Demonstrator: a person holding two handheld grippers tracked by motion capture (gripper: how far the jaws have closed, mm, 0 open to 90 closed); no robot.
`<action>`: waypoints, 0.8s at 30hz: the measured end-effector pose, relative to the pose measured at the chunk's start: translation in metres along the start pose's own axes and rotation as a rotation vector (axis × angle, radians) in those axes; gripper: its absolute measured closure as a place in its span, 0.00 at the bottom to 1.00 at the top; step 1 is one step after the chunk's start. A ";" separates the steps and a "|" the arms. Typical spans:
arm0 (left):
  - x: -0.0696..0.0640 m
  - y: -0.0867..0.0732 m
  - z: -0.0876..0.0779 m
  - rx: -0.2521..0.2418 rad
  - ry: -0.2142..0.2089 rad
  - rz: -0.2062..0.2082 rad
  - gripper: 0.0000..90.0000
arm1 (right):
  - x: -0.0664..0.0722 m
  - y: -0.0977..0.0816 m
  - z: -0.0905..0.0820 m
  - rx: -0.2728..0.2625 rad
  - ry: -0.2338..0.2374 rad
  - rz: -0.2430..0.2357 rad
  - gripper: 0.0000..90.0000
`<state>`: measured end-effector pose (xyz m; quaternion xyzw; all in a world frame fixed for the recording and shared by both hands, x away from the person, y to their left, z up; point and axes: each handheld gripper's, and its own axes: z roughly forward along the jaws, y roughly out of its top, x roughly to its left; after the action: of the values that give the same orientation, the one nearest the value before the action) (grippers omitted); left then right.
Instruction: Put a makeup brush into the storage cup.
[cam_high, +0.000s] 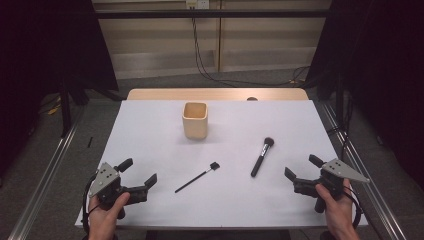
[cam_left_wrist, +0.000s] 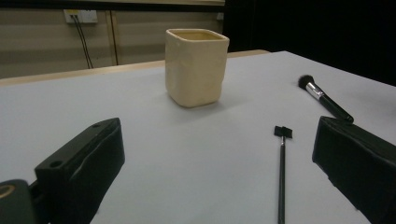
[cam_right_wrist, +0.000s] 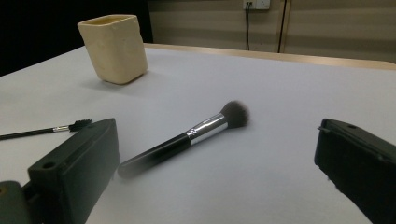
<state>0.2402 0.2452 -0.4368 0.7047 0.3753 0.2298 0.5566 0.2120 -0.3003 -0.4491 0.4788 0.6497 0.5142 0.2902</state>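
Brushes first: 2 of them lie flat on the white table. Closest to the right gripper is the big powder brush, bristles pointing away from the person, nothing touching it. Left of that sits the thin brush, roughly between the 2 grippers. Behind both, well apart, a cream square cup stands upright. Left gripper rests near the table's front left corner. Both sets of jaws are spread wide, holding nothing.
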 end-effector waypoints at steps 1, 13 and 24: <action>0.000 0.000 0.001 0.003 0.002 0.000 0.03 | -0.001 0.000 0.000 0.003 -0.001 0.003 0.00; -0.014 0.001 0.012 0.038 -0.040 0.031 0.04 | -0.001 -0.001 0.002 0.006 -0.006 0.001 0.00; -0.023 0.016 0.029 0.064 -0.067 0.070 0.04 | 0.009 0.000 0.005 0.002 0.032 -0.023 0.00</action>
<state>0.2519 0.2083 -0.4270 0.7420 0.3391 0.2134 0.5376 0.2133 -0.2900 -0.4495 0.4632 0.6602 0.5179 0.2853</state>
